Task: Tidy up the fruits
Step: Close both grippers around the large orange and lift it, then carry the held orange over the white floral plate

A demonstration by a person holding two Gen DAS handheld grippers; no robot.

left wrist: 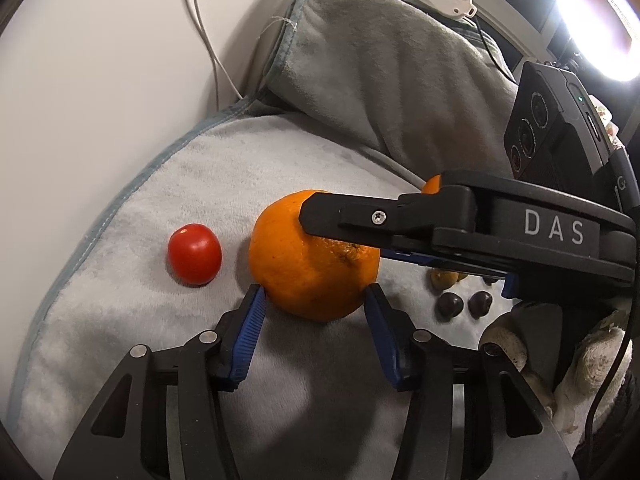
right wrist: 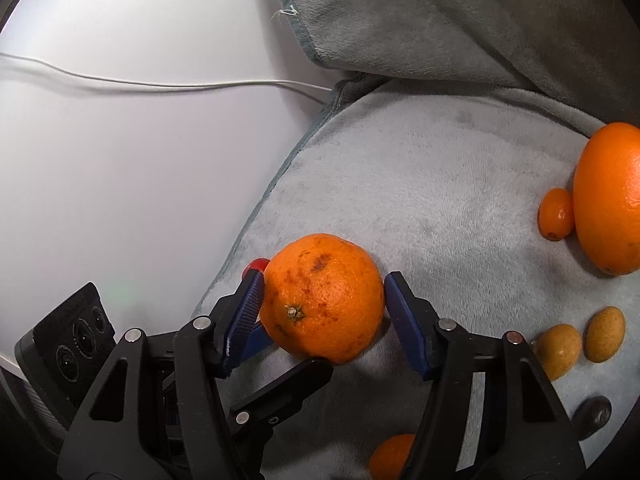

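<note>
Your left gripper (left wrist: 315,295): black plastic linkage arms, silver rivets at pivots, ribbed blue pads (left wrist: 249,334). Your right gripper (right wrist: 323,307): same build (white "DAS" lettering on side, one cross-head screw near tip). Black camera block with three round lenses. Your hand (left wrist: 580,372): pale fleecy glove.

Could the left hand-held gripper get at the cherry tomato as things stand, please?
Probably not directly: the left hand-held gripper straddles the mandarin; the cherry tomato lies unobstructed just left.
</note>
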